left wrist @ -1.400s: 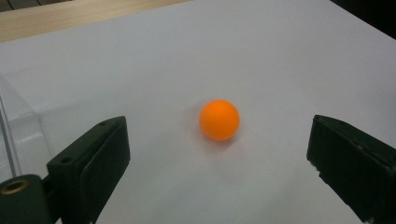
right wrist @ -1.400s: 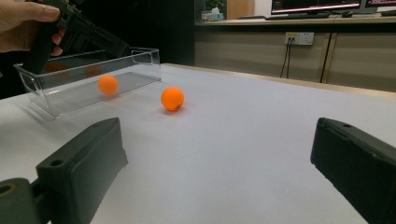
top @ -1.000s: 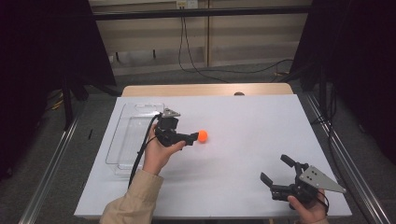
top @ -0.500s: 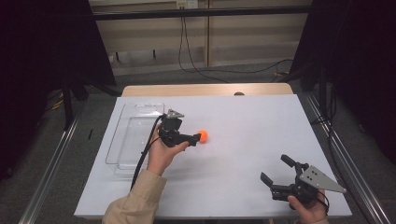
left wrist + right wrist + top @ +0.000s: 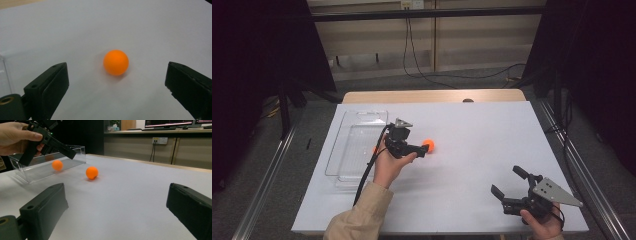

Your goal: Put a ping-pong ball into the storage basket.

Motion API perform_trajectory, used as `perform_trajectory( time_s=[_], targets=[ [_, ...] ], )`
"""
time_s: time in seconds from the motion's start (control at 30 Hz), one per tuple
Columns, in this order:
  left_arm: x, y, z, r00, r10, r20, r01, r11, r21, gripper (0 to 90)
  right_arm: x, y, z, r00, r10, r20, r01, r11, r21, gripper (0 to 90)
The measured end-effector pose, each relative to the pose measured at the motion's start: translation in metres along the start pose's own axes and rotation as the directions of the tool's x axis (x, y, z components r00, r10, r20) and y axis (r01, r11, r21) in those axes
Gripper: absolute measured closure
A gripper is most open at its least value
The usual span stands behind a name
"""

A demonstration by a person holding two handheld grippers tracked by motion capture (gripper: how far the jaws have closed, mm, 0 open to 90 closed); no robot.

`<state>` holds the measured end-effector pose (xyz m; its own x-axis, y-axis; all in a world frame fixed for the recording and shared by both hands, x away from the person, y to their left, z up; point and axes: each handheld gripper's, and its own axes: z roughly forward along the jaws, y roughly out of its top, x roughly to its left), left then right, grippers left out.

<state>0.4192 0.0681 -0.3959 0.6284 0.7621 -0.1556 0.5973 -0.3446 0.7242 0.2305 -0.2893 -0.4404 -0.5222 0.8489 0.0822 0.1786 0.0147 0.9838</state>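
An orange ball [image 5: 429, 145] lies on the white table top just right of the clear tray [image 5: 354, 131]. My left gripper [image 5: 422, 149] is held low at the ball, pointing right. In the left gripper view the ball [image 5: 116, 62] rests on the table between and just beyond the two black jaws of the left gripper [image 5: 116, 82], which is open and not touching it. A second orange ball [image 5: 57, 165] sits inside the clear tray [image 5: 37, 173]. My right gripper [image 5: 506, 180] is open and holds nothing near the front right edge, with the loose ball [image 5: 92, 172] far ahead of it.
The white table top [image 5: 482, 135] stretches between the two grippers. A wooden strip [image 5: 432, 96] runs along the far edge. The left gripper's cable [image 5: 367, 175] trails back along the sleeve. Metal rails flank the table.
The left gripper has edged slightly right, closer to the loose ball. The ball and the right gripper have not moved.
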Motion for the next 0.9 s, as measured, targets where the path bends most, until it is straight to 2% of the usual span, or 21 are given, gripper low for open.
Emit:
perform_trajectory(
  time_s=[0.23, 0.4, 0.6, 0.9],
  targets=[
    [-0.004, -0.001, 0.005, 1.0, 0.002, -0.002, -0.002, 1.0, -0.001, 5.3, 0.0, 0.0, 0.0, 1.0, 0.001, -0.001, -0.001, 1.0, 0.0, 2.4],
    [-0.004, -0.002, 0.009, 0.9999, 0.013, -0.007, -0.013, 0.9998, 0.018, 5.4, 0.0, 0.0, 0.0, 1.0, 0.003, 0.0, -0.003, 1.0, -0.001, 2.4],
    [-0.005, -0.003, 0.013, 0.9999, 0.008, -0.01, -0.008, 1.0, 0.001, 5.5, 0.0, 0.0, -0.001, 1.0, 0.003, 0.001, -0.003, 1.0, -0.002, 2.4],
    [-0.006, -0.003, 0.016, 0.9996, 0.024, -0.012, -0.024, 0.9997, 0.009, 5.5, 0.0, 0.0, -0.001, 1.0, 0.001, 0.003, -0.001, 1.0, -0.001, 2.4]
  ],
)
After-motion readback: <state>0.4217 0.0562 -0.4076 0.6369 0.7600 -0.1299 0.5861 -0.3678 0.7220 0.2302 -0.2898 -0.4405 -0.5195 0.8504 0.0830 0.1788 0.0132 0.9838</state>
